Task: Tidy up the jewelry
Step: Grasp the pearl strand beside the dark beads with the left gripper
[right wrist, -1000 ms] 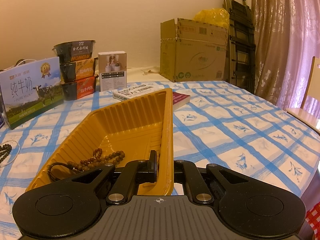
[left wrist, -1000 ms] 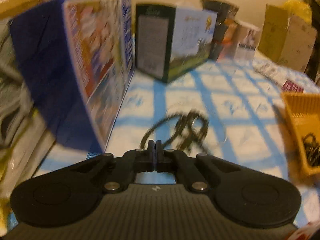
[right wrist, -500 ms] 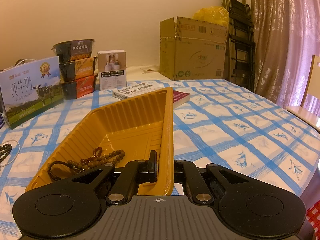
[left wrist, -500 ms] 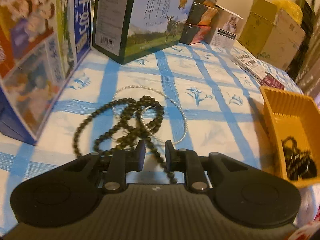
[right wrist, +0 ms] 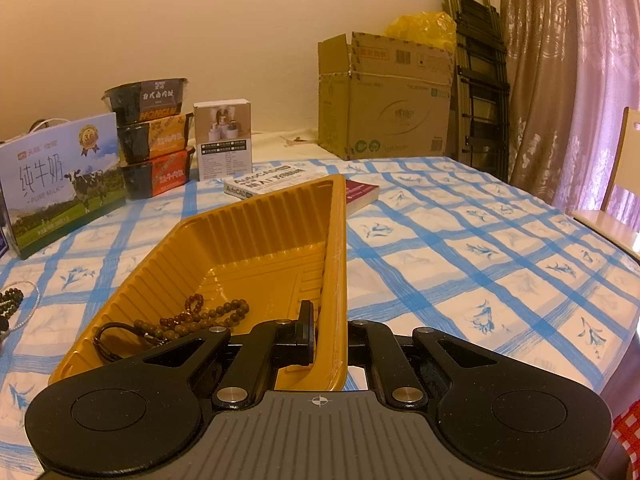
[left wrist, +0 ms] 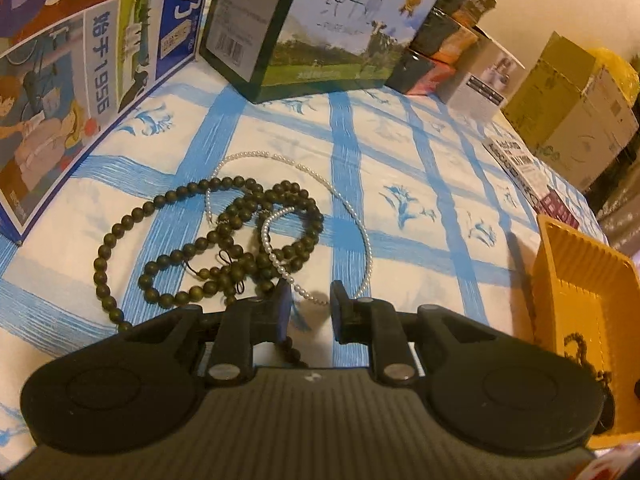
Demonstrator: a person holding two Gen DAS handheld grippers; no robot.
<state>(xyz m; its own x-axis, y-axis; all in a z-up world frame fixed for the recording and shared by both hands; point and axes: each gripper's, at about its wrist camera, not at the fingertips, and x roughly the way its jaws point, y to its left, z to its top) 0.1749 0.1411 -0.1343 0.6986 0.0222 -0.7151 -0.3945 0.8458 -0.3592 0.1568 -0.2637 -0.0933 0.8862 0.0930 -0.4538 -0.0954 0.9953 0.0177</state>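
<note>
Left hand-held gripper (left wrist: 310, 304) now lower, narrowly parted over pearl strand (left wrist: 320, 184), dark beads (left wrist: 224, 236) partly hidden.

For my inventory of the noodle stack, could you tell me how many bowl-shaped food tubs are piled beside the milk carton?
3, in one stack right of the milk carton: black top tub, orange middle tub, red bottom tub. More could be hidden behind.
</note>
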